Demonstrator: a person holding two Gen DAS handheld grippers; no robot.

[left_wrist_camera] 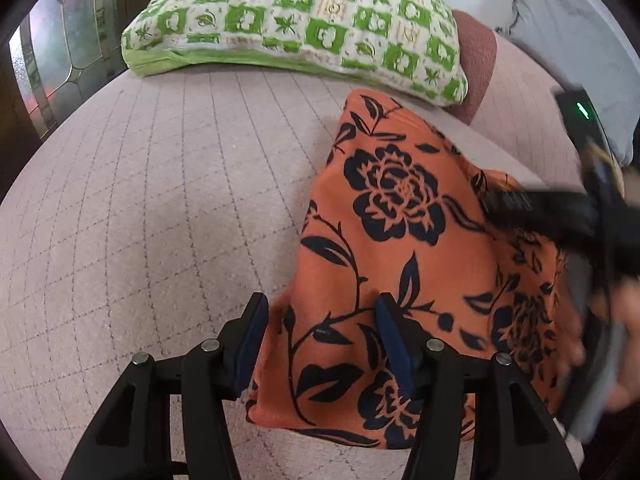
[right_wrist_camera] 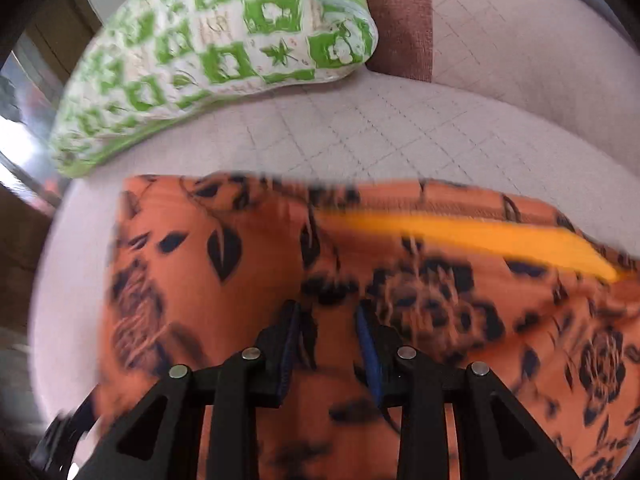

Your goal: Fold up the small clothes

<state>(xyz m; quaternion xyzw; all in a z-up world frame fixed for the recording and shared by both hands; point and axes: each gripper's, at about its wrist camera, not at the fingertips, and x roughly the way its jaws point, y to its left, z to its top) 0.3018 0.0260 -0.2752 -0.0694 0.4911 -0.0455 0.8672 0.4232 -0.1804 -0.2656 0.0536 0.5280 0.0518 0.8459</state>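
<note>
as it lies, garment [left_wrist_camera: 384, 208] under left gripper [left_wrist_camera: 322, 320]

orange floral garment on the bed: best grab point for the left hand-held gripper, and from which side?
Probably the orange floral garment's near left corner, coming from above and from its left. There the edge is free over the quilted bedspread and thin enough to pinch. The left hand-held gripper already straddles that edge, open. The right hand-held gripper works the other side.

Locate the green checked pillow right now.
The green checked pillow lies at the far end of the pink quilted bedspread, top centre in the left wrist view, just beyond the orange floral garment; top left in the right wrist view.
</note>
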